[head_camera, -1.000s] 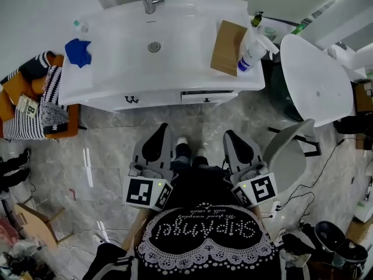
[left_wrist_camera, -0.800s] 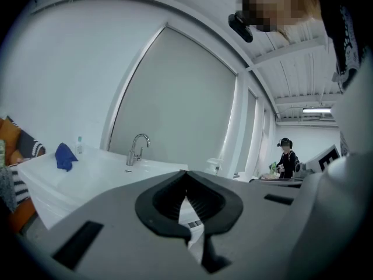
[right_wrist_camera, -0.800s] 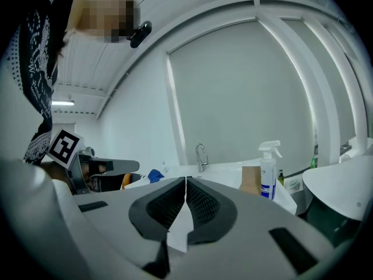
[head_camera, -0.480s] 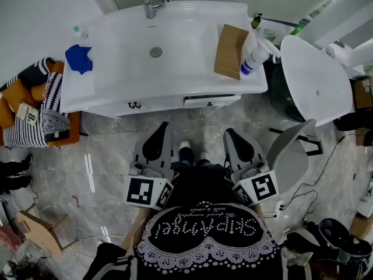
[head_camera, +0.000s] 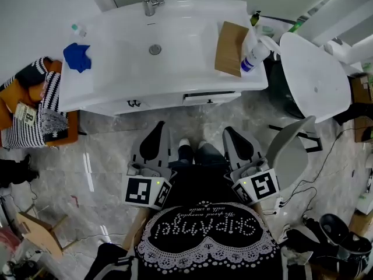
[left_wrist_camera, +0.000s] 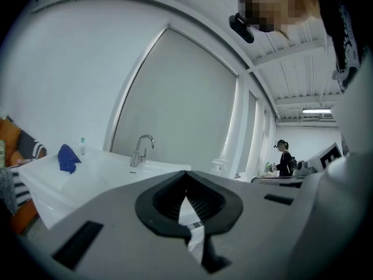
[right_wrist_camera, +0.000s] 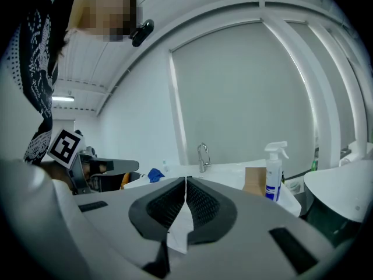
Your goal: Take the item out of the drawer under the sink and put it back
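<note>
Before the sink [head_camera: 175, 25], left tool [head_camera: 159, 128] and right tool [head_camera: 229, 132] were pressed together, empty; its stiff drawer [head_camera: 211, 98] looked best gripped at the front edge.

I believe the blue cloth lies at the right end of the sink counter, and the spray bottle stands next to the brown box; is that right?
Not quite. The blue cloth lies at the left end of the sink counter, not the right, as the head view shows. The spray bottle does stand next to the brown box.
</note>
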The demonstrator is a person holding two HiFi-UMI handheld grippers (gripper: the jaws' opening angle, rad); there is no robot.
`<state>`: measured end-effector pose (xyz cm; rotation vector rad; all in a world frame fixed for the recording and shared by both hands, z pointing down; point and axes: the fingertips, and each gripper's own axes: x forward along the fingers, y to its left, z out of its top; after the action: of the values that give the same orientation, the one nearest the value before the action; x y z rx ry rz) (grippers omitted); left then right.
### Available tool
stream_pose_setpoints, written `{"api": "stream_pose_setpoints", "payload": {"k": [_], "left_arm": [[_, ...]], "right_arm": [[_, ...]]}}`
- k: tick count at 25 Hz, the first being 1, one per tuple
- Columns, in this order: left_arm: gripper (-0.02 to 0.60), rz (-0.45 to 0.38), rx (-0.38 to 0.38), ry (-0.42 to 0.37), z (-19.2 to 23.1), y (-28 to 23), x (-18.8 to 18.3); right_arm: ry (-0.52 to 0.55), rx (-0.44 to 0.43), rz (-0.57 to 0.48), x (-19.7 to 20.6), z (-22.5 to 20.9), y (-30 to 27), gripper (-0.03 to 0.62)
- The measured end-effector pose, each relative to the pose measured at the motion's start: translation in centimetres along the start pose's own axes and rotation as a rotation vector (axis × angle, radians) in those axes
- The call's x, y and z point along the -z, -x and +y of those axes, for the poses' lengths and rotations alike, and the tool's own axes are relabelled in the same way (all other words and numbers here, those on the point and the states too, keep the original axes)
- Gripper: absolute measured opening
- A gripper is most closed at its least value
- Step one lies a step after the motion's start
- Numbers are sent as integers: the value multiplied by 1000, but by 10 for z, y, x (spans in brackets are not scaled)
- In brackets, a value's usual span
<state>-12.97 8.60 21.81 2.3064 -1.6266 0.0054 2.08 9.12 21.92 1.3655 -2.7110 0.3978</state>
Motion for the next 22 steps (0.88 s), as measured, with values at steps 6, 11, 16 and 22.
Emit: {"api": "stream_pose_setpoints", "payload": {"k": [6, 11, 16, 22], "left_arm": [[5, -5, -47, 11, 5, 3, 2], [5, -21, -73, 12, -1, -4, -1], [5, -33, -87, 14, -8, -17, -7], [5, -36, -87, 8, -14, -23, -10]], "right_arm": [[4, -38, 11, 0, -1, -7, 20], [11, -72, 10, -4, -9, -12, 20], [14, -92, 10, -12, -25, -18, 20], [13, -98, 4, -15, -30, -17, 20]]}}
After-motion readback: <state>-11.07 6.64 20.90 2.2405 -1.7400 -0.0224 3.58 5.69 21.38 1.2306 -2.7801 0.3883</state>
